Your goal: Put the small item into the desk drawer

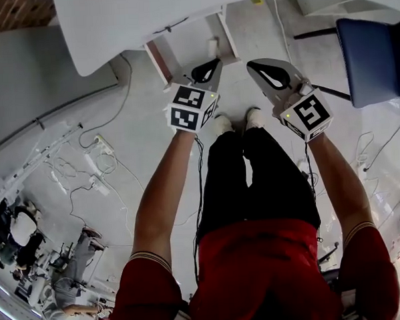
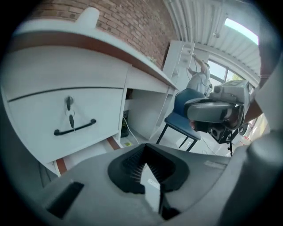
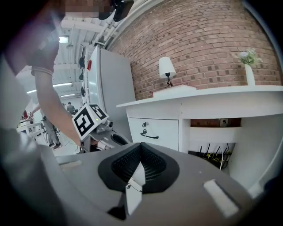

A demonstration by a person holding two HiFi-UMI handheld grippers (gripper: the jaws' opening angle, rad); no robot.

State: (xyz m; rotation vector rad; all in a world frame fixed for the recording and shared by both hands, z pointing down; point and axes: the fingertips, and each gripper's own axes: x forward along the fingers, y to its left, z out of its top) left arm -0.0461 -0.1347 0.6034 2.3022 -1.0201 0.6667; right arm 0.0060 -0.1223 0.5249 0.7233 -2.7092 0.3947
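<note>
**Drawer closed, both claws empty**

The task looks barely begun. The left claw (image 1: 208, 67) and right claw (image 1: 266, 75) are each pressed together on nothing, raised before the white counter (image 1: 179, 16) at 12 o'clock. The drawer (image 2: 44, 119), at 9 o'clock in the left gripper view, is closed, with a key (image 2: 69, 106) above its handle (image 2: 74, 127). Next, I judge, a claw must spread and hook that handle. The small item cannot be picked out. Only a lamp (image 3: 166, 68) and a vase (image 3: 250, 75) show on top.

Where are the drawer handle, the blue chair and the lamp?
drawer handle (image 2: 75, 127), left gripper view, middle of the black bar.
blue chair (image 1: 375, 50), head view, on its blue padded surface.
lamp (image 3: 166, 67), right gripper view, on the white shade.
</note>
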